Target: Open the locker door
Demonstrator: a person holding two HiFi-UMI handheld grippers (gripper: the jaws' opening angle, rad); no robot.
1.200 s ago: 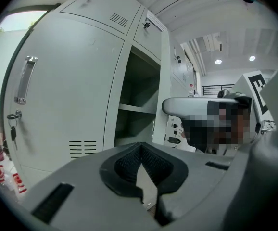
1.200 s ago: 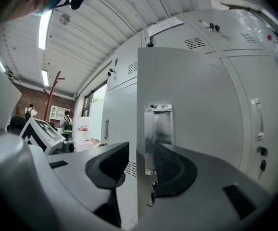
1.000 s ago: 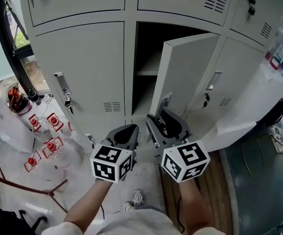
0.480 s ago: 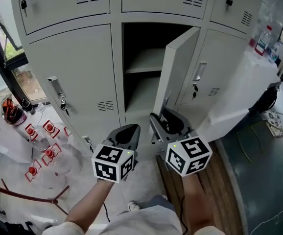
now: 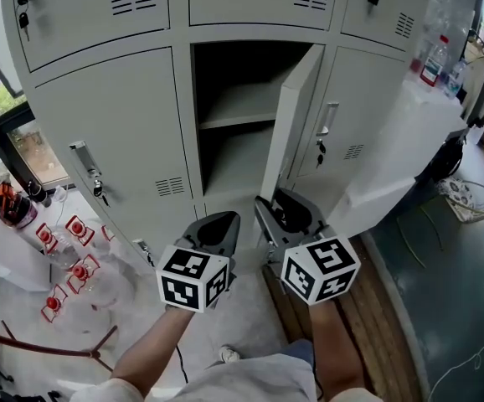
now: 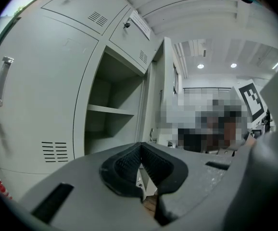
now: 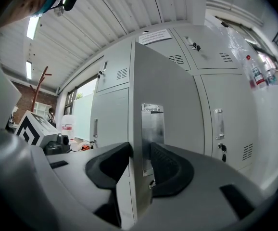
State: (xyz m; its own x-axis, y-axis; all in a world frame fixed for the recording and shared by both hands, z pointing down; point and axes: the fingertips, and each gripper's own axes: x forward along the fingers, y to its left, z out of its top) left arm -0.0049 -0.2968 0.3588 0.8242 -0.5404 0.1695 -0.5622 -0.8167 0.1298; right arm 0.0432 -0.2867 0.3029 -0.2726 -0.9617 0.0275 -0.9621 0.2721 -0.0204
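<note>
Fingers on my left gripper [image 5: 217,221] are pressed together at the tips with nothing in them. It hangs free just left of the door's bottom corner, pointing at the locker bank. My right gripper [image 5: 286,209] sits beside it, and its fingers have just been closing. They are clamped on the free edge of the locker door [image 5: 297,120], one pad on the inner face and one on the outer, low against the metal latch plate [image 7: 152,121]. The door stands swung well out toward me, hinged on its right side, edge-on to my right gripper. Below the grippers the floor is pale on the left, with a strip of wooden boards [image 5: 368,308] on the right. Behind the door the compartment gapes dark, with one shelf [image 5: 234,111] across it. Left of it a shut door carries a handle [image 5: 81,159] with keys hanging below. Far left, red-capped bottles [image 5: 62,245] sit on the floor. Above runs a row of vented doors [image 5: 91,7].
</note>
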